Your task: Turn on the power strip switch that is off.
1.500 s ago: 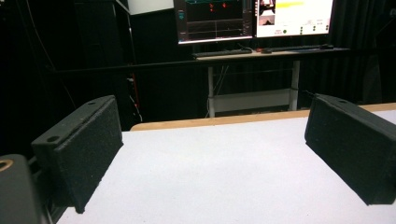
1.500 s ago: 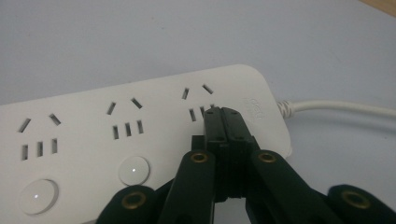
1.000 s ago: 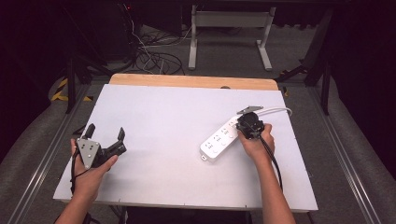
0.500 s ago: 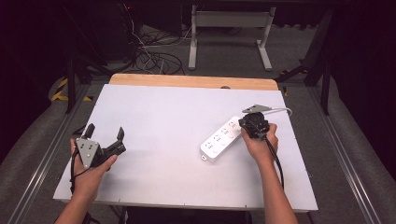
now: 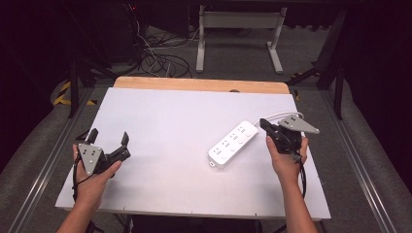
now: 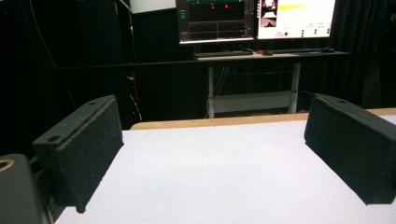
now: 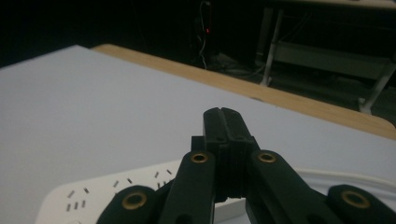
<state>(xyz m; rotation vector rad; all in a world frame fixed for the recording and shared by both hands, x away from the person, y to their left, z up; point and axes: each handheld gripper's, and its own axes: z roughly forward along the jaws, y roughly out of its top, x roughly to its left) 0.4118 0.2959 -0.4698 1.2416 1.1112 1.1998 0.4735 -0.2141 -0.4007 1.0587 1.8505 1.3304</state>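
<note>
Nearest to us, our two forearms are coming in over the front edge of the broad white counter [image 5: 184, 121]. Our left hand is holding the left claw [image 5: 108, 141] low over the counter's front left part, and in the left gripper view its two black padded jaws are standing wide apart with bare white surface between them.

Our right hand is holding the right claw [image 5: 265, 125] near the counter's right side, its grey three-cornered plate on top. In the right gripper view [image 7: 222, 116] its black jaws are pressed flat together with nothing between them, pointing out over the counter.

Just beside and below that claw, the long white plastic power strip [image 5: 233, 144] is lying flat on the counter, slanting from the near left to the far right. We are seeing its socket slots at the bottom of the right gripper view [image 7: 93, 191]. The claw is sitting by the strip's far end and is not gripping it. The strip's white cable [image 5: 277, 115] is curling away from that end.

Farther on, a light wooden strip [image 5: 199, 85] is edging the counter's far side. Beyond it, loose black cables [image 5: 163, 60] are lying on the grey floor beside a white metal table frame [image 5: 238, 29]. Two lit monitors [image 6: 257, 18] are glowing on a desk at the back.
</note>
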